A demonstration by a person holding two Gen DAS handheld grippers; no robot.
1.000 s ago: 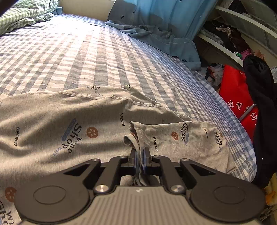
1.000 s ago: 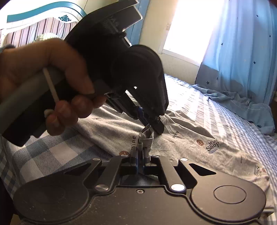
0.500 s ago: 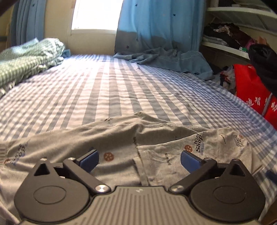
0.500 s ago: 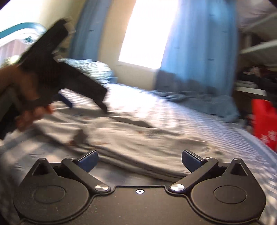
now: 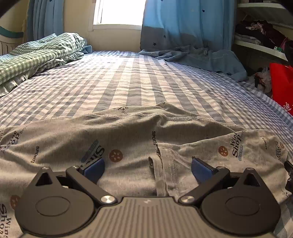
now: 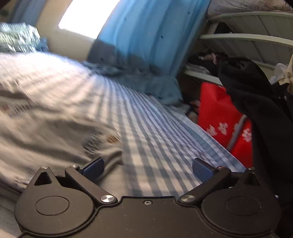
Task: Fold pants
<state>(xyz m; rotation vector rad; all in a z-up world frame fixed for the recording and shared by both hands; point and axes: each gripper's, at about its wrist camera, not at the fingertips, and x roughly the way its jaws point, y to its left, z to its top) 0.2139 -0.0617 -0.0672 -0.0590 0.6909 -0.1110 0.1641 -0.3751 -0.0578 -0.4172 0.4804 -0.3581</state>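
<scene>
Both tongs have let go since a second ago: left tongs (image 5: pixel 147 167) and right tongs (image 6: pixel 148 167) gape wide, empty. Grey pants (image 5: pixel 117 139) lie lengthwise left-to-right across the frame's lower half on the checked bed (image 5: pixel 128 82), one end folded back at lower right. A red bag (image 6: pixel 216 113) stands beside the bed at right.

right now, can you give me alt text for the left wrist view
Open left tongs hover over grey printed pants lying partly folded on a blue checked bed, holding nothing. Behind are a window, blue curtains and a green checked blanket.
</scene>
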